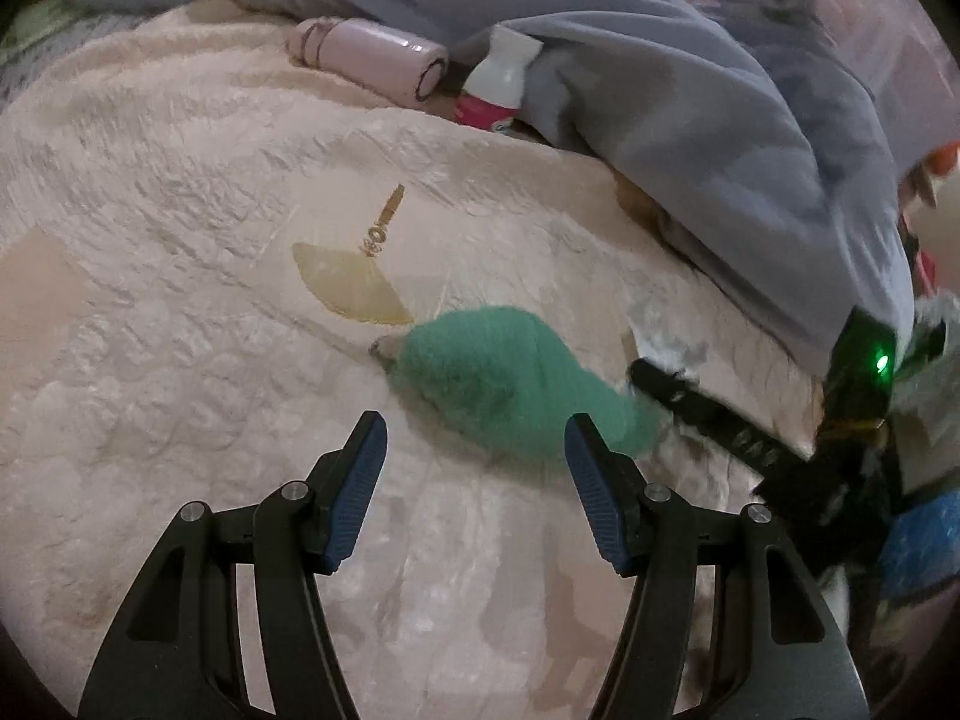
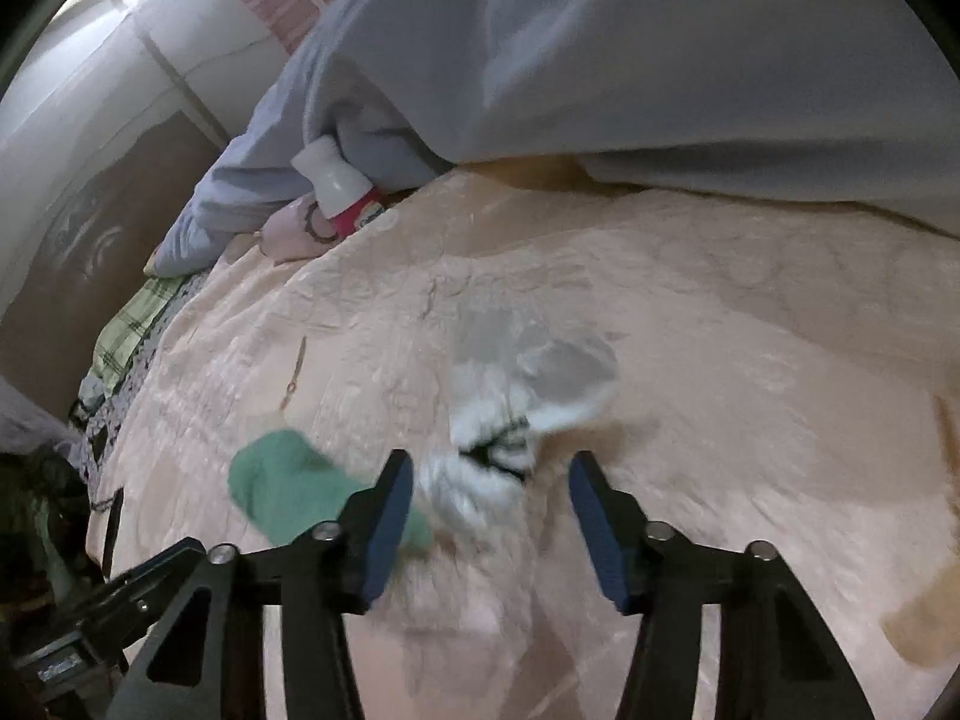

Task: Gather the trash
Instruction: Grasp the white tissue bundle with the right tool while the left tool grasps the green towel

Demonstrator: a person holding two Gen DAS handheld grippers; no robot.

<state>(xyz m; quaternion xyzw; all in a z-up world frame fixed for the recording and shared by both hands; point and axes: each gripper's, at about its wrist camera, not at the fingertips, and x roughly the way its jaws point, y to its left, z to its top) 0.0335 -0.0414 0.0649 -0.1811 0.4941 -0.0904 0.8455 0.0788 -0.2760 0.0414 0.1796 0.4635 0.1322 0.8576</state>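
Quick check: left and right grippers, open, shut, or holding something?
Left gripper: open, holding nothing; green cloth lies just ahead.
Right gripper: open, nothing gripped; crumpled white wrapper lies between its fingers.

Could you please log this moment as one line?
task: collect trash | left gripper: open, near green sock | right gripper: open over crumpled white wrapper | surface: pink bedspread

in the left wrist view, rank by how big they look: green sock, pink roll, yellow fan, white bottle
1. green sock, though it lies nearest the camera
2. pink roll
3. yellow fan, close to the roll, unsure
4. white bottle, partly under the blanket
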